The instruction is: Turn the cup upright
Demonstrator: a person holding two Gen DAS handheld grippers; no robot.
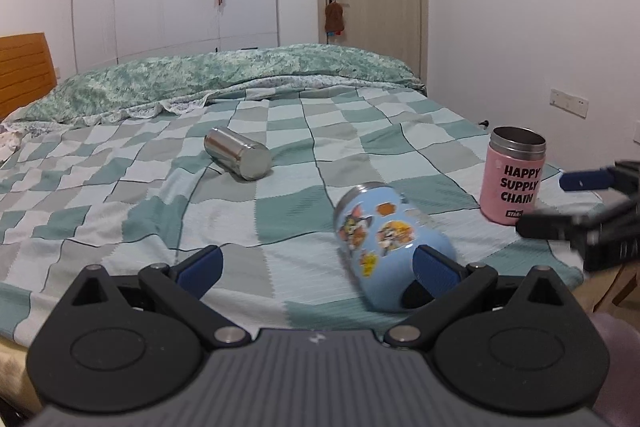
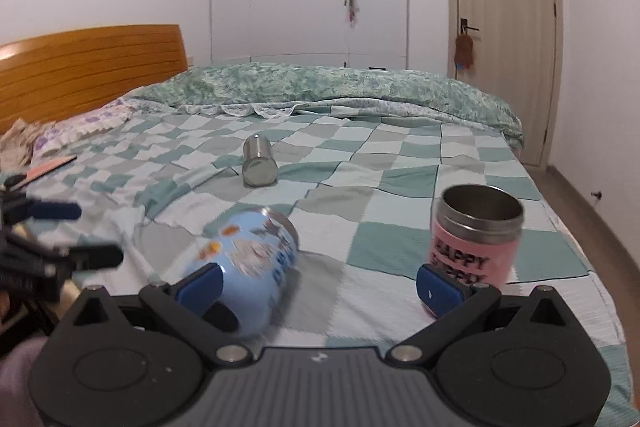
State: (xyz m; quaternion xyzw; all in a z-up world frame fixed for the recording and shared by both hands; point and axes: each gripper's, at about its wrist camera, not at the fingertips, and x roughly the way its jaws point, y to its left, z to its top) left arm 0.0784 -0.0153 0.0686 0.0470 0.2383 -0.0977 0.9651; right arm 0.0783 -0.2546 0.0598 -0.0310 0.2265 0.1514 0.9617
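On the bed (image 1: pixel 120 195), covered by a checked green, grey and white blanket, three cups are spread out. The blue cartoon-sticker cup (image 1: pixel 384 235) lies on its side near the front edge, its mouth turned toward the far side of the bed and its base toward the cameras. The pink cup (image 1: pixel 514 177), lettered "HAPPY SUPPLY CHAIN", stands upright with its steel mouth open upward, well to the right of the blue one. A bare steel cup (image 1: pixel 237 154) lies on its side farther back, near the middle of the bed.

The left tongs (image 1: pixel 316 267) are spread wide and hold nothing; their right blue pad sits just in front of the blue cup's base. The right tongs (image 2: pixel 318 285) are likewise spread wide and empty, with the blue cup by their left pad and the pink cup behind their right pad.
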